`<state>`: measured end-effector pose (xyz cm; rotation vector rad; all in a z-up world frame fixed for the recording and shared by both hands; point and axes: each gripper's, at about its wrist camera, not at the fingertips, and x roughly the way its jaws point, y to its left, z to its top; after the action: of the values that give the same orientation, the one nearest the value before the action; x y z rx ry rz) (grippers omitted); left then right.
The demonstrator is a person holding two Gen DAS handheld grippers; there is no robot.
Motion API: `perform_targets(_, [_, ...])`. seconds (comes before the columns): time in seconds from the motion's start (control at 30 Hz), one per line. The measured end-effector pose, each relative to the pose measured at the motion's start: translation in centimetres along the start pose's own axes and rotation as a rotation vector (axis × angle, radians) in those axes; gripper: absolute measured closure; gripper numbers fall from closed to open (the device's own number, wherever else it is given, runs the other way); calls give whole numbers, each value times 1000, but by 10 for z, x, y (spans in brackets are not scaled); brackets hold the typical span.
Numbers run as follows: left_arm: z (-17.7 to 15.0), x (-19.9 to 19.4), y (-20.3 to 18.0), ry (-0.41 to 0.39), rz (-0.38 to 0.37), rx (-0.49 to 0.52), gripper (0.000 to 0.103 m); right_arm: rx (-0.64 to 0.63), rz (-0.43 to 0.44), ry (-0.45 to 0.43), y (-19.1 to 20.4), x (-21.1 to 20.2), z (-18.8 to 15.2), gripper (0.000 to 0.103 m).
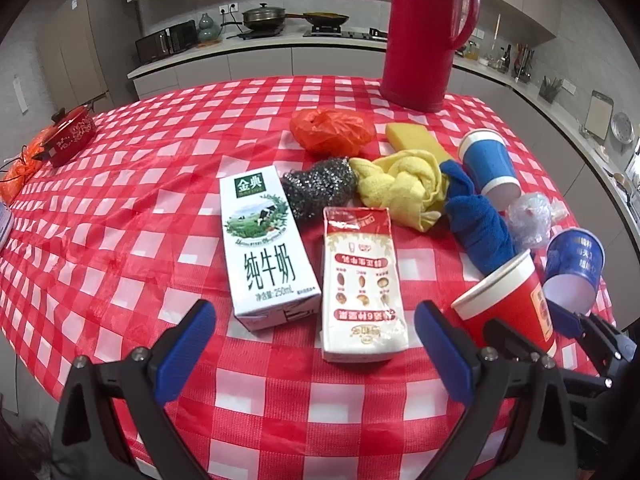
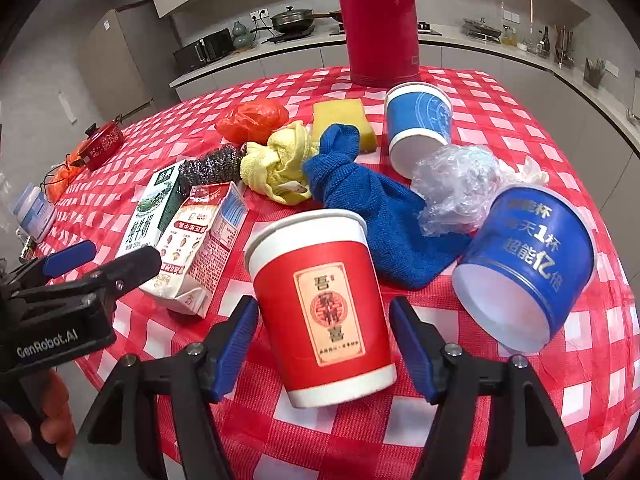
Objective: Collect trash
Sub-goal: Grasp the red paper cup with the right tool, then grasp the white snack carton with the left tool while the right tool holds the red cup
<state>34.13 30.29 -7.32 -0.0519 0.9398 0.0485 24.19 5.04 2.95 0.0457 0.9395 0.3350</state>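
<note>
Left gripper (image 1: pixel 316 344) is hovering low over the near edge of the checkered tablecloth (image 1: pixel 120 208), jaws spread wide, gripping nothing, blue pads flanking the two cartons. Green-and-white milk carton (image 1: pixel 266 248) is lying flat just ahead of the left pad; red-and-white drink carton (image 1: pixel 362 284) is lying beside it on the right, the two close together, contact unclear. Behind them a steel wool scrubber (image 1: pixel 318 190) is sitting, touching a knotted yellow cloth (image 1: pixel 404 186). Orange plastic bag (image 1: pixel 332 130) is lying crumpled further back, next to a yellow sponge (image 1: pixel 416 138). Red thermos jug (image 1: pixel 424 32) is standing upright at the far edge. Small red pot (image 1: pixel 70 134) is sitting at the far left of the table.

Right gripper (image 2: pixel 324 344) is holding its jaws open around a red paper cup (image 2: pixel 320 304), which is standing tilted between the blue pads; pads are near the cup walls, contact not clear. Blue cloth (image 2: pixel 376 216) is lying just behind the cup. Clear crumpled plastic (image 2: pixel 456 188) is resting right of the cloth, against a blue paper cup (image 2: pixel 528 268) lying on its side, with its base toward the camera. Another blue cup (image 2: pixel 418 120) is lying tipped further back, near the sponge.
</note>
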Motion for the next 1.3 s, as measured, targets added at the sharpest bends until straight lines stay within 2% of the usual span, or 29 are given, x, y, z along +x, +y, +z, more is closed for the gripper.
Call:
perform_targets(0.17, [0,-2,3,-8,4,0,3,-17,-1,19,2,10,3,32])
perform_targets(0.3, [2,-1,4,-7,-8,-1,3,0,8,-14,2,2,3,38])
perform_targets(0.47, [4,-1,-7,-13,-39,30,4,40,-7,-65,-5,-17,7,39])
perform_targets(0.7, [10,9,-27,-14,-88,85,18,89,-8,-91,-15,-28,9,39])
perform_targets(0.83, [6,16,-36,-20,-50,120,23,94,-23,-93,-16,-30,11,39])
perform_targets(1.07, [-6,14,-45,-42,-63,121,38,89,-35,-99,-16,-30,17,39])
perform_targets(1.17, [-4,18,-53,-35,-69,142,38,88,-40,-101,-18,-31,19,39])
perform_targets(1.3, [8,25,-50,-26,-14,128,34,86,-43,-99,-20,-31,19,39])
